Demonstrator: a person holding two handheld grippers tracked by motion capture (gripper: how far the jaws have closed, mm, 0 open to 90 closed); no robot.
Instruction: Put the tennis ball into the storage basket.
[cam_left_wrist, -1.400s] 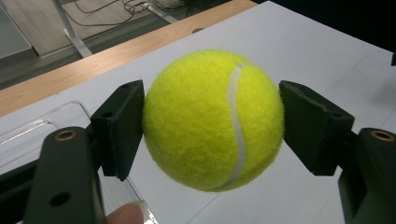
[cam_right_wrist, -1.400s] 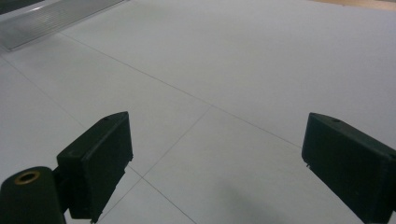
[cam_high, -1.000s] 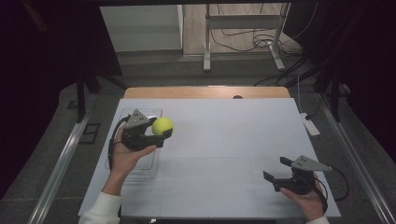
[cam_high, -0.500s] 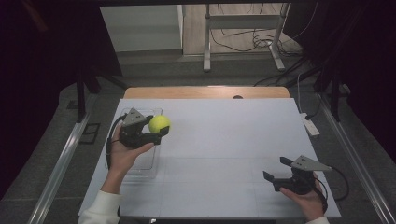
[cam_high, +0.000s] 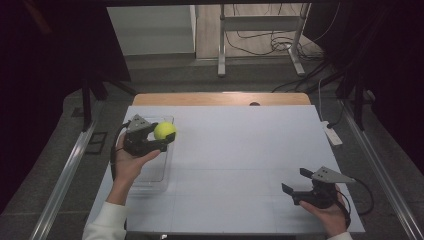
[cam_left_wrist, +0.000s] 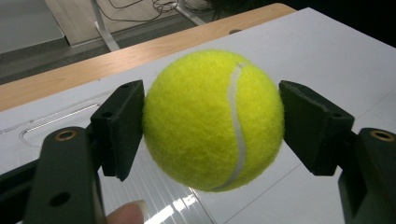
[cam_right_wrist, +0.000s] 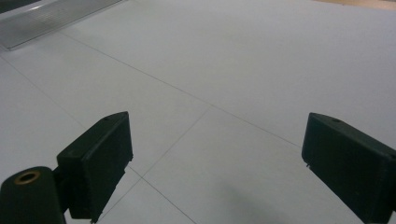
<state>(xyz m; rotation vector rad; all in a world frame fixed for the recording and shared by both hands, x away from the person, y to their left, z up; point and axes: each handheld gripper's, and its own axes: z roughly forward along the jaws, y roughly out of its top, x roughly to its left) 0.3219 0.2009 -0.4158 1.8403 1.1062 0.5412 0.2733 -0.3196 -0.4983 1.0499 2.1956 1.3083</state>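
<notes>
A yellow tennis ball (cam_left_wrist: 213, 120) is being clenched by the left gripper (cam_high: 159, 138) above a clear plastic tray (cam_high: 153, 172); the right gripper (cam_high: 296, 182) is being held released, its 2 jaws wide apart, over the white table (cam_high: 240, 150).

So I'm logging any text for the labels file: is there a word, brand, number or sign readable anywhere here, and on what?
None can be read.
Tennis ball: only its white seam shows between the pads of the left gripper; no brand print on the visible side.
Clear container: no label visible.
Table: plain white sheet with thin lines, no writing.
Right gripper: no markings seen.
</notes>
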